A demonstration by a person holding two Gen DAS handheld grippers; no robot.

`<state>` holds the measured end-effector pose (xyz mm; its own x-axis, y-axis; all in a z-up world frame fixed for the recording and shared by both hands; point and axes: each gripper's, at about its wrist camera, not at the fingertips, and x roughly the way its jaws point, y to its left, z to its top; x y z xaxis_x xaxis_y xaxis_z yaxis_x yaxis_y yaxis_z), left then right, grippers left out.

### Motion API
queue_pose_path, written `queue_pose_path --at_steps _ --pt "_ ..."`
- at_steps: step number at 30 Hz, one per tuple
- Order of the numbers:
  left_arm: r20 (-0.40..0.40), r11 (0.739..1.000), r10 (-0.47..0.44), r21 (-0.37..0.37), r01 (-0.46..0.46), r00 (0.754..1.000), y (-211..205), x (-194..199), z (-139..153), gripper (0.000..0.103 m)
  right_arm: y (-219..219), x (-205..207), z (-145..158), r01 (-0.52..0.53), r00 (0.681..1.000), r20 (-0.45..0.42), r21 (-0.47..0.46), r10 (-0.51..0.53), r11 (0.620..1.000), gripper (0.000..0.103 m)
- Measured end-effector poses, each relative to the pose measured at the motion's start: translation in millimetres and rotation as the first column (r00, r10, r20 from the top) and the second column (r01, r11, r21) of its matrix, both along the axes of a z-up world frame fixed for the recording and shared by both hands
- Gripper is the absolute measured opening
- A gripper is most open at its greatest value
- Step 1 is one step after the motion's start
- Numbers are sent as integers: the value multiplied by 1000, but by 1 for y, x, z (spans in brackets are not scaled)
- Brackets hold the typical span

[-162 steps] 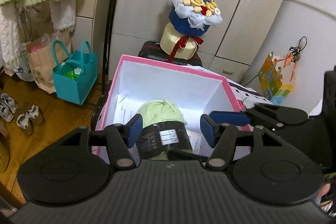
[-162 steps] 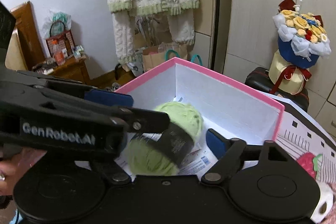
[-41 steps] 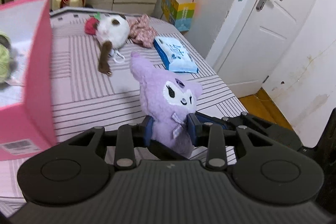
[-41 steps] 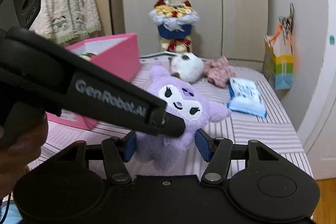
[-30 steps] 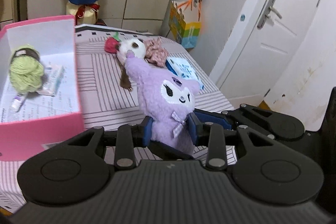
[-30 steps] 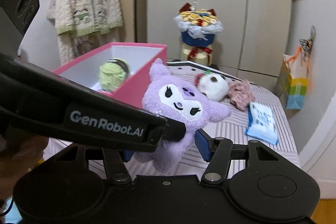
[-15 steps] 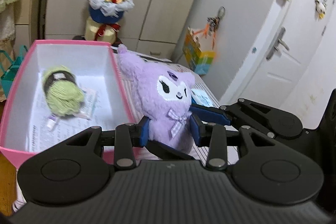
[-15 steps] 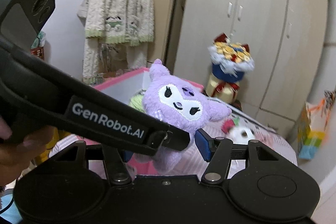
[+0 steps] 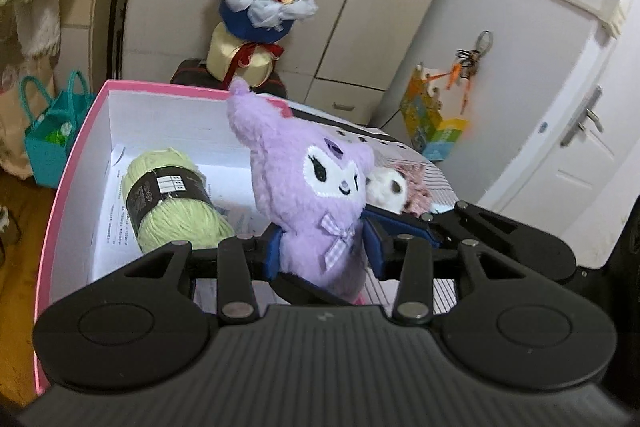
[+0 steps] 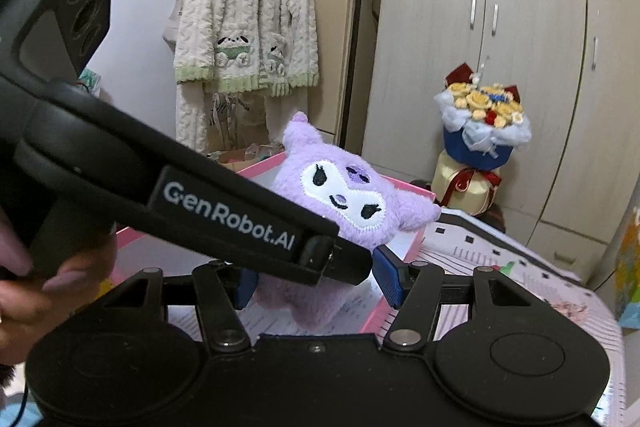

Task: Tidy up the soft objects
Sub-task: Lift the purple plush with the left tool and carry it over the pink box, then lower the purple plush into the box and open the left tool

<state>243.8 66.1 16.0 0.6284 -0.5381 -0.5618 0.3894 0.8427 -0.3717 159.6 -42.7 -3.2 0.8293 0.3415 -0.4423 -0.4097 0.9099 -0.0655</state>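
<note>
Purple plush (image 9: 316, 211) sits upright in my left gripper (image 9: 323, 249), blue pads (image 9: 273, 251) pressed into both sides of its body below the checked bow. In the right wrist view the same plush (image 10: 340, 203) tilts a bit, face toward the camera. My right gripper (image 10: 318, 281) brackets its lower body: the left pad looks pressed against the fur, the right pad (image 10: 389, 277) sits just beside it, and the left gripper's arm (image 10: 224, 215) crosses in front, so I cannot tell if the right fingers actually squeeze it or just frame it.

The plush hangs over the right-hand edge of the pink box (image 9: 64, 179), above the white inside, not resting on the floor of the box. In the right view the pink box rim (image 10: 262, 165) shows behind it.

Inside the box, left of the plush, a green yarn ball (image 9: 168, 199) with a black label band lies on printed paper sheets (image 9: 110, 223).

On the striped bed cover (image 9: 438, 179), right of the plush, a white plush (image 9: 386, 187) and a pink fuzzy item (image 9: 416, 181) lie touching each other.

Background: flower bouquet (image 9: 264, 3) on a dark case by the wardrobe (image 10: 480, 27), teal bag (image 9: 48, 135) on the floor, cream cardigan (image 10: 244, 27) on a hanger, a hand (image 10: 44, 291) on the left gripper's handle.
</note>
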Motion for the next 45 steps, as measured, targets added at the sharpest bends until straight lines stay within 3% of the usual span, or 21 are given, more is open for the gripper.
queue_pose_path --at_steps 12,16,20,24,27,34,40,45 --pt "-119 998 70 10 -69 990 -3 68 -30 39 2 74 -21 8 989 -151 -5 -9 1000 64" --pt "-127 996 90 27 -88 988 -5 74 -36 39 5 83 -24 5 986 -166 -37 -11 999 65" --pt "-131 996 91 32 -88 987 -8 78 -37 39 19 82 -27 3 992 -120 -178 -25 984 65" --pt "-113 991 130 58 -124 985 -5 76 -33 43 16 79 -23 4 992 -121 -159 -23 987 66" --pt "-103 990 140 47 -136 985 2 68 -26 49 16 73 -18 1 994 -110 -165 -19 986 72" --pt "-21 989 136 59 -135 990 11 29 -3 67 12 45 2 -18 996 -92 -132 6 991 73" --pt "46 987 96 128 -101 994 6 -7 19 73 6 19 17 -16 996 -91 -123 4 992 73" --pt "99 988 54 139 -67 994 4 -40 36 77 -6 -2 30 -16 996 -84 -103 7 995 73"
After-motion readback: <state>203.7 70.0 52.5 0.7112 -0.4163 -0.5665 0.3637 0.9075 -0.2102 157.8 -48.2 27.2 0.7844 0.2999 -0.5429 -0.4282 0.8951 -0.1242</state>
